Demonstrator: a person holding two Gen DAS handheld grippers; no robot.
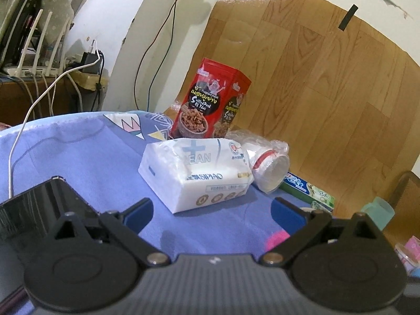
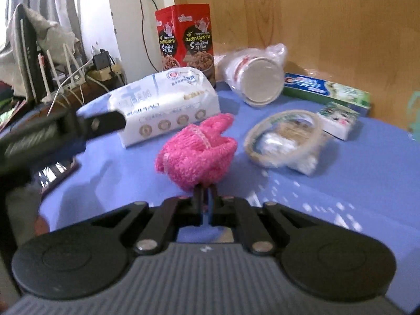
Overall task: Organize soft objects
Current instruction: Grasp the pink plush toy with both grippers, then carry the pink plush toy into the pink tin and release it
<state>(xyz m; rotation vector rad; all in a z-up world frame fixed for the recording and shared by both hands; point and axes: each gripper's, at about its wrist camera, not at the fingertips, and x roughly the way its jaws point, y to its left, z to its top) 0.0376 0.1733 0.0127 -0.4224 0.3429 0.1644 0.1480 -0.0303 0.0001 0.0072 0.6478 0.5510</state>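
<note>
Right wrist view, read from left to right: the left gripper (image 2: pixel 78 128) reaches in from the left edge, blurred, in front of the white tissue pack (image 2: pixel 168 105). At centre we see the pink knitted cloth (image 2: pixel 197 149) bunched above the blue sheet (image 2: pixel 341 183), its lower edge pinched by the right gripper (image 2: pixel 206 194), whose jaws are together on the fabric. To the right lie a wrapped stack of paper cups (image 2: pixel 257 78), a roll of tape on a bag (image 2: pixel 284 137), and a toothpaste box (image 2: pixel 325 88).

In the left wrist view the left gripper's jaws stand wide apart, nothing between them — the tissue pack lies just ahead at centre frame, and a sliver of pink shows at the lower right.

We judge the step in hand to be the grasp on the cloth, just secured. The next move calls for lifting it clear and carrying it to wherever the soft things are gathered — a place we cannot make out — while the free left gripper could take the tissue pack.
</note>
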